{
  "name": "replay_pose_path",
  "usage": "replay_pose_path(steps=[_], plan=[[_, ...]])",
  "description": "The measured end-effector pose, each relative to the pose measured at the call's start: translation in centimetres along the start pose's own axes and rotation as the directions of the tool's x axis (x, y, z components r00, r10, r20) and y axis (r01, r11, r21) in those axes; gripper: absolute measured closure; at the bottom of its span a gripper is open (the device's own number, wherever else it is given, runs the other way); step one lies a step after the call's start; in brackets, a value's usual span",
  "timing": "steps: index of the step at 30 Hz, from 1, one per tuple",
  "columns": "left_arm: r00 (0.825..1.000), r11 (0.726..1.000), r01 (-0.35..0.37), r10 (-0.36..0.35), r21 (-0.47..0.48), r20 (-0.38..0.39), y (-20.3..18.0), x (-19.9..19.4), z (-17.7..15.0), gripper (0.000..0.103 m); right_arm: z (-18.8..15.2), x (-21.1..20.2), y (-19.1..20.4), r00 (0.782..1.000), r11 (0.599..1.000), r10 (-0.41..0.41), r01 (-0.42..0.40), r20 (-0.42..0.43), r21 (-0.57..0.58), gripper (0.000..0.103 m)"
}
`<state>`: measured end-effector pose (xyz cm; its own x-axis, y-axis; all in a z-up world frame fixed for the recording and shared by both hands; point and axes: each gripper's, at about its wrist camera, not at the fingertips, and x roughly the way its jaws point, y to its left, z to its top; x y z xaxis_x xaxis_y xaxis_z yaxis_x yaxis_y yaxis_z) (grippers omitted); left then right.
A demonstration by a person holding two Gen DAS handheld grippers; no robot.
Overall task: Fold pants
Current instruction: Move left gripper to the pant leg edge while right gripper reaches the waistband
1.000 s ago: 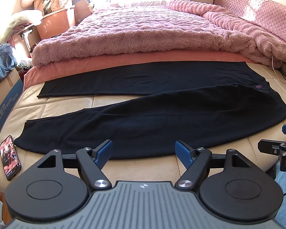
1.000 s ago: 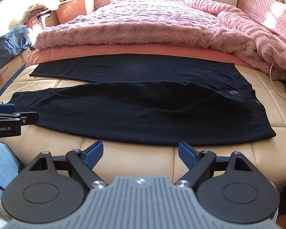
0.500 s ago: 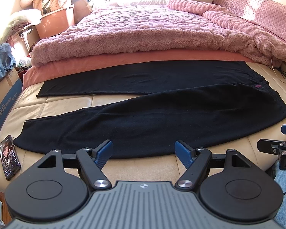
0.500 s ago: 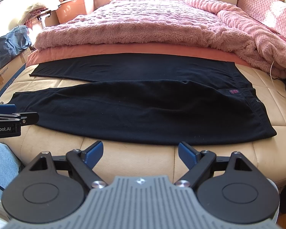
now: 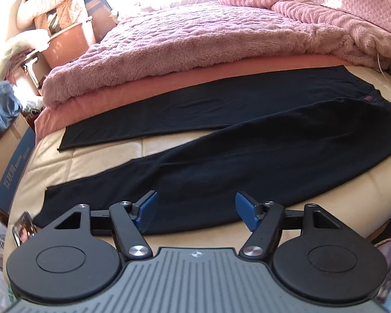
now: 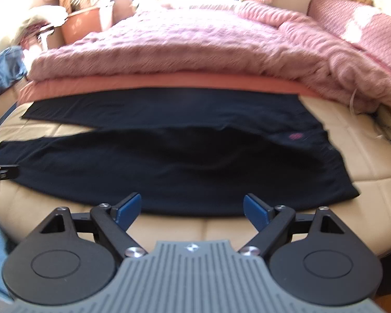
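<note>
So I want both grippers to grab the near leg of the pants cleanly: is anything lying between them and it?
Nothing visible. The left gripper and right gripper face the black pants over bare cushion; jaws open, the left's just narrowing.

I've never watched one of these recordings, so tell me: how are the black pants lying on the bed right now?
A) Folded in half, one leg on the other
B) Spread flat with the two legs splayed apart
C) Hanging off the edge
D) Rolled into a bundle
B: the black pants lie flat on the cream mattress, and a wedge of bare mattress shows between the two legs toward the cuff ends.
</note>
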<state>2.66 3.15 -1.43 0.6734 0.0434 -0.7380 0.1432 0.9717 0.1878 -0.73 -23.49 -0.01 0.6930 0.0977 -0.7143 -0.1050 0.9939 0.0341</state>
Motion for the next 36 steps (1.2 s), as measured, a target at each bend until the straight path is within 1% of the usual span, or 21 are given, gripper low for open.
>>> replay_pose_path(steps=[3, 4, 5, 7, 9, 11, 12, 14, 16, 17, 18, 20, 22, 23, 24, 27, 29, 30, 31, 35, 36], plan=[[1.000, 0.998, 0.000, -0.001, 0.061, 0.006, 1.2, 1.0, -0.3, 0.028, 0.4, 0.7, -1.4, 0.999, 0.999, -0.032, 0.032, 0.012, -0.040, 0.023], [1.000, 0.995, -0.001, 0.000, 0.096, 0.008, 1.5, 1.3, -0.4, 0.030, 0.7, 1.1, -1.9, 0.999, 0.997, -0.044, 0.044, 0.000, -0.068, 0.028], [1.000, 0.991, -0.007, 0.007, 0.135, 0.006, 1.7, 1.7, -0.6, 0.031, 1.0, 1.6, -2.4, 0.998, 0.993, -0.061, 0.059, -0.011, -0.098, 0.037], [1.000, 0.979, -0.019, 0.019, 0.201, 0.001, 2.3, 2.5, -0.9, 0.033, 1.3, 2.4, -3.3, 0.996, 0.984, -0.086, 0.082, -0.023, -0.158, 0.050], [1.000, 0.966, -0.017, 0.021, 0.259, -0.012, 2.9, 3.4, -1.2, 0.034, 1.7, 3.1, -4.5, 0.995, 0.973, -0.096, 0.089, -0.020, -0.212, 0.056], [1.000, 0.944, -0.001, 0.011, 0.329, -0.027, 3.5, 4.2, -1.7, 0.034, 2.1, 3.7, -5.7, 0.996, 0.964, -0.090, 0.079, -0.030, -0.255, 0.069], [0.999, 0.930, 0.011, 0.001, 0.367, -0.032, 3.7, 4.5, -2.0, 0.034, 2.3, 4.2, -6.4, 0.996, 0.960, -0.080, 0.067, -0.041, -0.270, 0.071], [0.999, 0.883, 0.037, -0.018, 0.468, -0.046, 3.9, 5.1, -3.0, 0.034, 2.6, 5.0, -7.6, 0.996, 0.953, -0.064, 0.040, -0.069, -0.300, 0.080], [0.998, 0.831, 0.044, -0.007, 0.555, -0.069, 3.9, 5.8, -4.0, 0.034, 2.6, 5.7, -8.5, 0.994, 0.944, -0.055, 0.019, -0.098, -0.330, 0.081], [0.996, 0.811, 0.051, -0.003, 0.582, -0.084, 4.1, 6.3, -4.5, 0.034, 2.7, 6.2, -9.0, 0.992, 0.940, -0.051, 0.010, -0.112, -0.341, 0.084], [0.995, 0.795, 0.053, 0.009, 0.605, -0.099, 4.2, 6.8, -4.9, 0.034, 2.6, 6.5, -9.4, 0.991, 0.936, -0.047, 0.000, -0.125, -0.353, 0.086], [0.990, 0.756, 0.034, 0.063, 0.654, -0.125, 4.4, 8.0, -5.9, 0.034, 2.5, 7.1, -10.3, 0.988, 0.922, -0.043, -0.018, -0.149, -0.386, 0.086], [0.987, 0.711, 0.002, 0.111, 0.703, -0.115, 4.1, 8.9, -6.8, 0.034, 2.3, 7.7, -10.8, 0.984, 0.903, -0.059, -0.019, -0.167, -0.429, 0.086], [0.987, 0.694, -0.003, 0.116, 0.720, -0.108, 4.0, 9.1, -7.1, 0.034, 2.2, 8.2, -11.1, 0.982, 0.893, -0.072, -0.016, -0.177, -0.450, 0.086], [0.988, 0.685, -0.006, 0.119, 0.728, -0.103, 3.9, 9.4, -7.2, 0.033, 2.2, 8.4, -11.4, 0.979, 0.888, -0.083, -0.012, -0.185, -0.460, 0.086], [0.987, 0.656, -0.025, 0.136, 0.755, -0.086, 3.7, 9.7, -7.3, 0.031, 2.2, 8.9, -12.3, 0.976, 0.896, -0.090, -0.007, -0.198, -0.444, 0.085], [0.985, 0.614, -0.072, 0.168, 0.786, -0.041, 3.3, 9.9, -7.8, 0.031, 2.3, 9.0, -12.8, 0.976, 0.903, -0.090, -0.004, -0.198, -0.430, 0.085], [0.982, 0.586, -0.092, 0.187, 0.805, -0.024, 3.1, 10.1, -8.0, 0.032, 2.2, 9.0, -12.8, 0.976, 0.906, -0.090, -0.002, -0.198, -0.424, 0.085], [0.977, 0.548, -0.118, 0.213, 0.828, -0.001, 2.9, 10.5, -8.3, 0.036, 2.2, 9.0, -12.9, 0.976, 0.908, -0.089, -0.004, -0.201, -0.419, 0.085], [0.964, 0.438, -0.166, 0.262, 0.884, 0.051, 1.9, 11.4, -9.6, 0.039, 1.8, 9.2, -13.1, 0.972, 0.898, -0.101, -0.003, -0.214, -0.439, 0.085], [0.961, 0.398, -0.178, 0.269, 0.900, 0.071, 1.6, 11.4, -10.1, 0.039, 1.7, 9.3, -13.2, 0.970, 0.897, -0.107, -0.001, -0.218, -0.443, 0.085]])
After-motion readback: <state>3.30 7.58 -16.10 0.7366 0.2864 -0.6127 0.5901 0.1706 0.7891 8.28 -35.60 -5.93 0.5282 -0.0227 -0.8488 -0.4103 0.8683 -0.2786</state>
